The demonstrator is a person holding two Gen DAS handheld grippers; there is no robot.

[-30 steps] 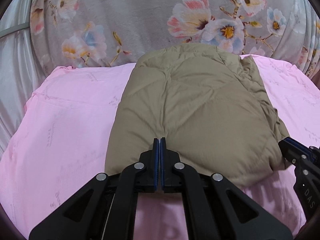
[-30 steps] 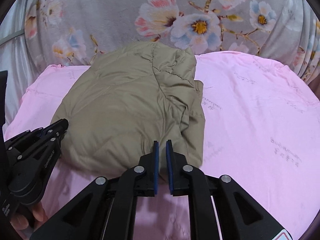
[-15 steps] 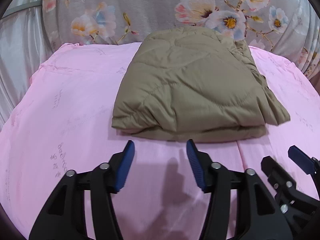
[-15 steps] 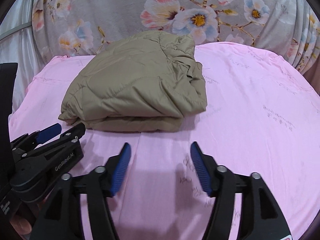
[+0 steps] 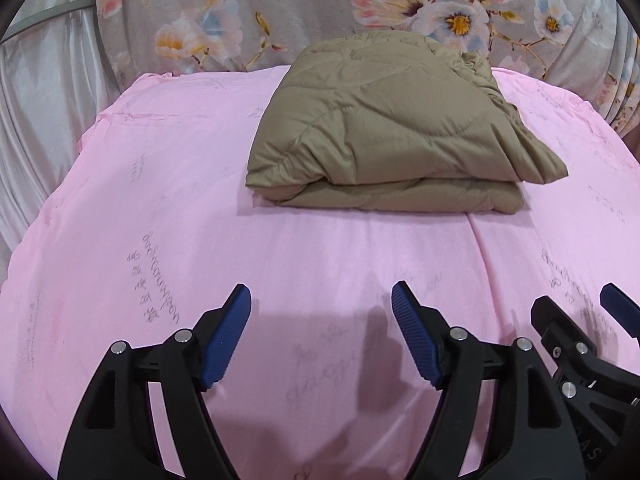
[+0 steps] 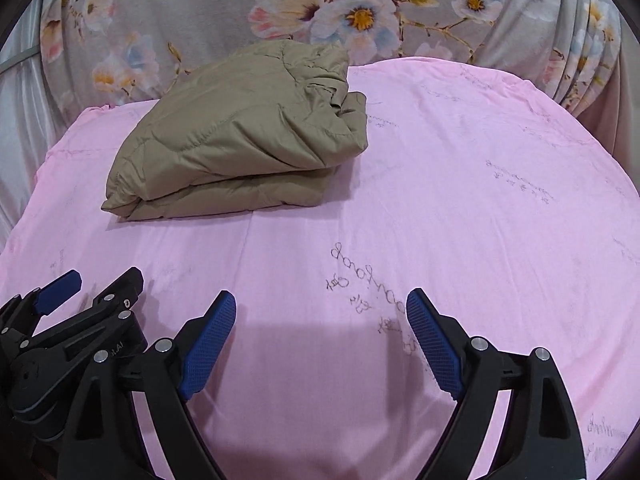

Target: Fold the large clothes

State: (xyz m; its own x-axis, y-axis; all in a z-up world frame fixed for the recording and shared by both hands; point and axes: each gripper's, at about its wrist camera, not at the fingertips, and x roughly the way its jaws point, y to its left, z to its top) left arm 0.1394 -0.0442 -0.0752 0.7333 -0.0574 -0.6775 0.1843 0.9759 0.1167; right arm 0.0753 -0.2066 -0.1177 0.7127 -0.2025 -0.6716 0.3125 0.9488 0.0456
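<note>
A tan quilted jacket (image 5: pixel 392 128) lies folded in a thick rectangular bundle at the far side of the pink sheet (image 5: pixel 160 208). It also shows in the right wrist view (image 6: pixel 248 140), left of centre. My left gripper (image 5: pixel 321 300) is open and empty, well back from the jacket's near edge. My right gripper (image 6: pixel 321 304) is open and empty too, to the right of the bundle and back from it. Each gripper shows at the edge of the other's view: the right one (image 5: pixel 576 312) and the left one (image 6: pixel 100 284).
A grey floral fabric (image 5: pixel 320 12) rises behind the pink sheet. A pale silvery curtain (image 5: pixel 44 92) hangs at the left. The pink sheet (image 6: pixel 460 184) extends wide to the right of the jacket.
Both grippers were shut on the jacket's near edge one second ago. They opened, let go, and pulled back toward me. The jacket stays folded.
</note>
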